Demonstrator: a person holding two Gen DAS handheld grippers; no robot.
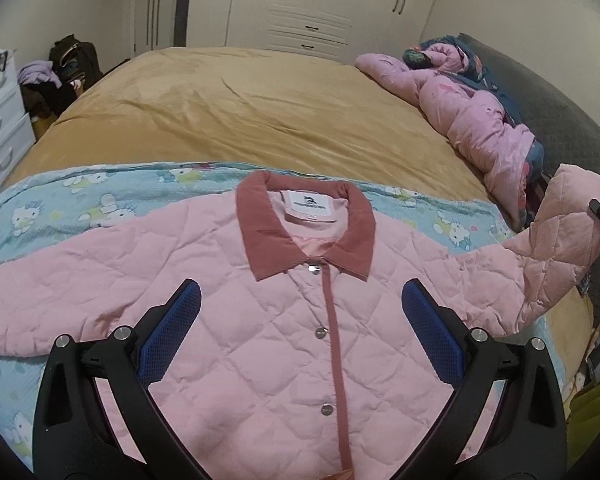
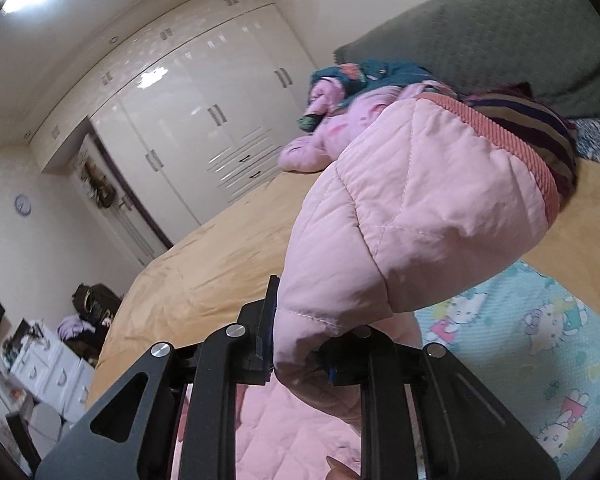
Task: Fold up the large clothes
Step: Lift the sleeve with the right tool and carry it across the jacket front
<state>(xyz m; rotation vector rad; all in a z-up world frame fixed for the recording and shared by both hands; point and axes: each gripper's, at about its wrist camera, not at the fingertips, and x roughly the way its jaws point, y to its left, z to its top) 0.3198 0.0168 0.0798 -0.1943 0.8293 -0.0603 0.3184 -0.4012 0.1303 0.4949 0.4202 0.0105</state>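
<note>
Pink quilted jacket [image 1: 284, 320] is laid flat, front up, on the cartoon-print blanket [image 1: 60, 208] at the near end of the bed [image 1: 240, 112]. Right gripper [image 2: 300, 360] is clamped on the right sleeve [image 2: 412, 216] just below the cuff, holding it up off the bed, prob to fold it across the body. Left gripper [image 1: 300, 320] hangs over the chest w/ jaws wide apart and nothing in them, prob free to pin the fabric.

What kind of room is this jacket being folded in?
Most likely a home bedroom. The pink quilted jacket lies on a wide bed with a tan cover, a white built-in wardrobe fills the far wall, and a white chest of drawers stands beside the bed.
</note>
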